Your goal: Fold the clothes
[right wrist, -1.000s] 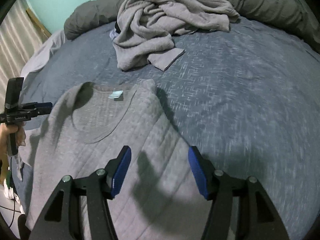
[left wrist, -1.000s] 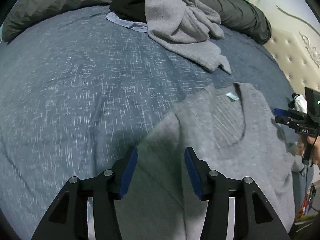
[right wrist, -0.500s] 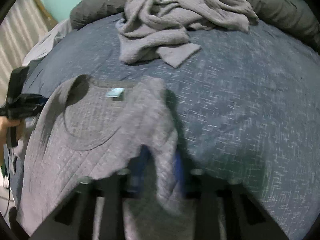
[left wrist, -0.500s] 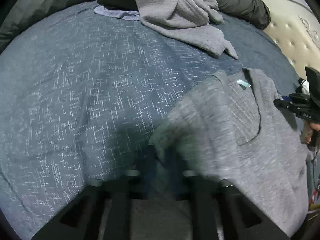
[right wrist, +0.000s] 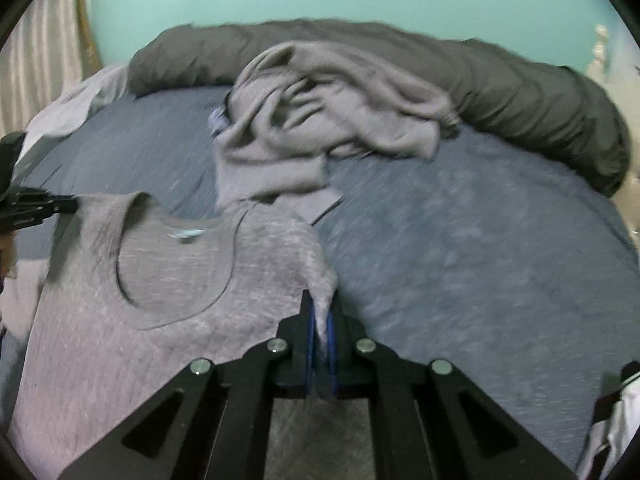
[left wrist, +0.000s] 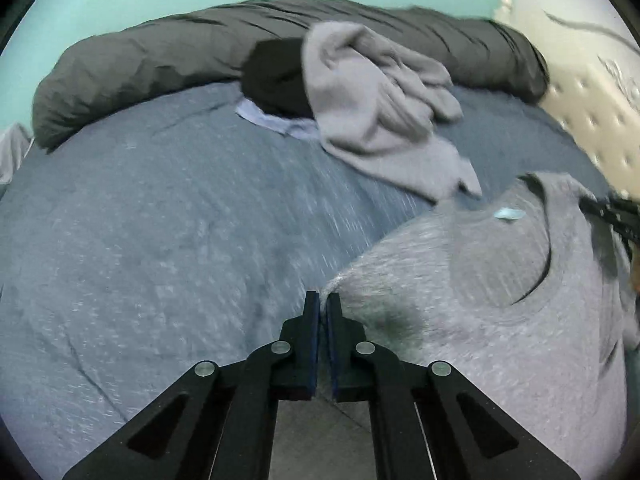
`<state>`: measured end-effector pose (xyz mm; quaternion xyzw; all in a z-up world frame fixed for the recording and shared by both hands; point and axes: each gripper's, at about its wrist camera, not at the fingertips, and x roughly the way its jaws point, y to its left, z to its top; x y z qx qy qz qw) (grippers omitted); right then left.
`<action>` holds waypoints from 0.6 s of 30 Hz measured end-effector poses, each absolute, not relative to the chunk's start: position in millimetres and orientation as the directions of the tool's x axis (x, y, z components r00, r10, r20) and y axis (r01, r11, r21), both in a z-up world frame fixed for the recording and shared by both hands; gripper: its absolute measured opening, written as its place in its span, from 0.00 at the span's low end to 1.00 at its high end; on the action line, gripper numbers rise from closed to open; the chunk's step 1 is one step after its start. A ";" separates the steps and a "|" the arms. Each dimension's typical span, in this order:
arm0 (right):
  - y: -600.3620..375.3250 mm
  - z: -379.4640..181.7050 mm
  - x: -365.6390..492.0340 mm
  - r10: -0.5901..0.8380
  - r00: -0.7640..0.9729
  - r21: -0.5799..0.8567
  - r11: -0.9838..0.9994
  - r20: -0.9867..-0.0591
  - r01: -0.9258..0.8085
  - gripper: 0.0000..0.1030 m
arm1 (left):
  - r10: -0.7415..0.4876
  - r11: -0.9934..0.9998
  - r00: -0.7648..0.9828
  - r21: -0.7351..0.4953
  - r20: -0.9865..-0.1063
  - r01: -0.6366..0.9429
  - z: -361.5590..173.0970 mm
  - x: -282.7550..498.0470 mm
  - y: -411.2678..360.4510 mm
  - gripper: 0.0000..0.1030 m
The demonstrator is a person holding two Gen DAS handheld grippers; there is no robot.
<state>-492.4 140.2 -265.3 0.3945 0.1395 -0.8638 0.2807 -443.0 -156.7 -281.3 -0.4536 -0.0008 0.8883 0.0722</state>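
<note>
- A grey shirt [left wrist: 500,320] lies spread on a blue bed [left wrist: 160,240], neckline away from the camera, near a heap of unfolded clothes [left wrist: 380,120].
- The left gripper [left wrist: 323,304] is pinched on one shoulder edge; the right gripper [right wrist: 320,312] is pinched on the other.
- Both shoulders are best lifted evenly, with the cloth kept taut, so the fold lands straight.

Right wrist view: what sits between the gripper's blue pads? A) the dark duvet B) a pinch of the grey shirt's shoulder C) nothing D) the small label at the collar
B: the right gripper is shut on a fold of the grey shirt, which rises in a peak to its pads.
</note>
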 end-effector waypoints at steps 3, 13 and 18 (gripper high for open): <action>142.4 -258.0 -504.3 -0.347 -0.559 -0.036 -0.827 -0.753 0.561 0.05 | 0.108 -0.992 -0.588 -0.044 -0.802 -0.122 -271.4 -454.2 -157.3 0.03; 122.5 -308.0 -531.6 -0.272 -0.537 -0.058 -0.853 -0.798 0.519 0.05 | 0.059 -0.995 -0.514 -0.006 -0.856 -0.104 -315.2 -508.0 -142.6 0.03; 120.8 -349.4 -543.1 -0.259 -0.469 -0.001 -0.874 -0.845 0.486 0.07 | 0.080 -0.995 -0.474 -0.043 -0.877 -0.089 -352.9 -516.2 -140.6 0.05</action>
